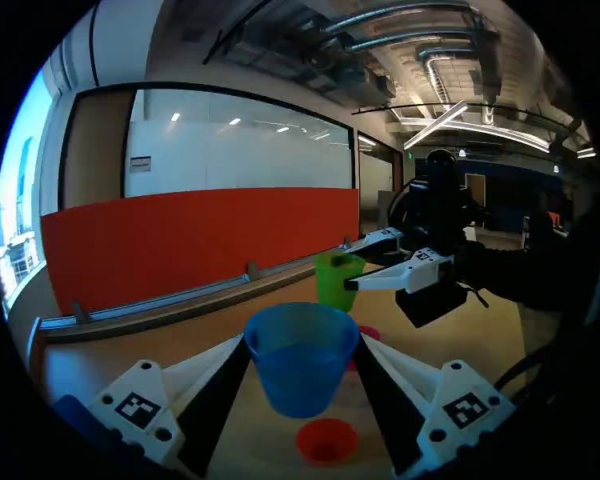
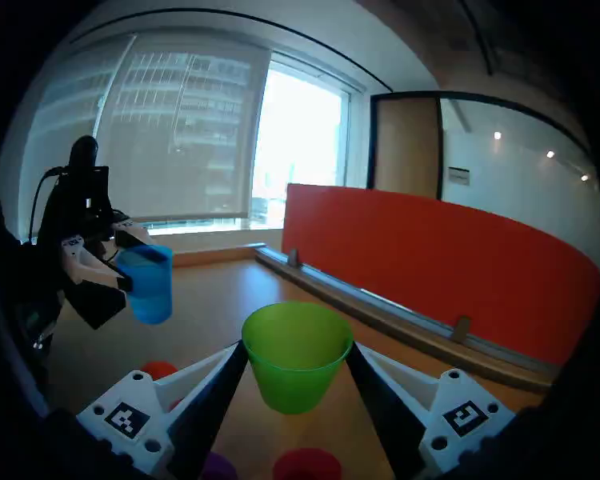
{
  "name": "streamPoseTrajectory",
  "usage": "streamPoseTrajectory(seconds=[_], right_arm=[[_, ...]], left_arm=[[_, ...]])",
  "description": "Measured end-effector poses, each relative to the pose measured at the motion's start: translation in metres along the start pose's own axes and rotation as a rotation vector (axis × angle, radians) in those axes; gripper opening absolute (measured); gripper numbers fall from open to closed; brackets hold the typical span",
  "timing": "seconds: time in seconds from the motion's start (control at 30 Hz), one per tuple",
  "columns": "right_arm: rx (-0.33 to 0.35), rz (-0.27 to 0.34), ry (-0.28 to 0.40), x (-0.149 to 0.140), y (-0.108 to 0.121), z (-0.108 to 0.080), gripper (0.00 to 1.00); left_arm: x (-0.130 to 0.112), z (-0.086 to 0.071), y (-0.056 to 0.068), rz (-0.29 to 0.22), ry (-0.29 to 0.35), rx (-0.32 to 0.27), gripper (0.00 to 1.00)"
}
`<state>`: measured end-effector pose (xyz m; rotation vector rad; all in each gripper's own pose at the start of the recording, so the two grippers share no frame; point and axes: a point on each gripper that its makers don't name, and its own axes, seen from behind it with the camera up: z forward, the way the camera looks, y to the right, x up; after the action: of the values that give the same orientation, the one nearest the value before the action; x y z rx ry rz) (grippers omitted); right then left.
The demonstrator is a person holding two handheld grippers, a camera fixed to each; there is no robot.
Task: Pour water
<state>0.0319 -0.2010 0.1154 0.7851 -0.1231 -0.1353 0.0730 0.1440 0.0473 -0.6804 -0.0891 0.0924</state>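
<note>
My left gripper is shut on a translucent blue cup that holds water and stands upright, lifted above the wooden table. Farther off in the left gripper view, the right gripper holds a green cup. In the right gripper view, my right gripper is shut on that green cup, upright and seemingly empty. The left gripper with the blue cup is at the left there, apart from the green cup.
A small orange-red cup sits on the table below the blue cup, and a pinkish one behind it. Red cups and a purple one lie below the green cup. An orange partition on a rail borders the table.
</note>
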Motion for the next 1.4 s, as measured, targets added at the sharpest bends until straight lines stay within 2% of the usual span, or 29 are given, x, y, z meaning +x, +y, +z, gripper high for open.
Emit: streamPoseTrajectory(seconds=[0.33, 0.67, 1.0, 1.4], right_arm=[[-0.016, 0.001, 0.111, 0.029, -0.008, -0.012, 0.92], [-0.013, -0.015, 0.168, 0.042, -0.02, -0.022, 0.92], [0.014, -0.013, 0.194, 0.049, -0.033, -0.03, 0.92], [0.084, 0.011, 0.177, 0.038, -0.058, -0.032, 0.92]], left_arm=[[0.003, -0.001, 0.001, 0.001, 0.008, 0.005, 0.86], [0.006, -0.002, 0.003, -0.002, 0.023, 0.003, 0.86], [0.01, -0.003, 0.004, -0.006, 0.04, 0.005, 0.87], [0.025, -0.005, -0.002, 0.035, 0.062, 0.017, 0.87]])
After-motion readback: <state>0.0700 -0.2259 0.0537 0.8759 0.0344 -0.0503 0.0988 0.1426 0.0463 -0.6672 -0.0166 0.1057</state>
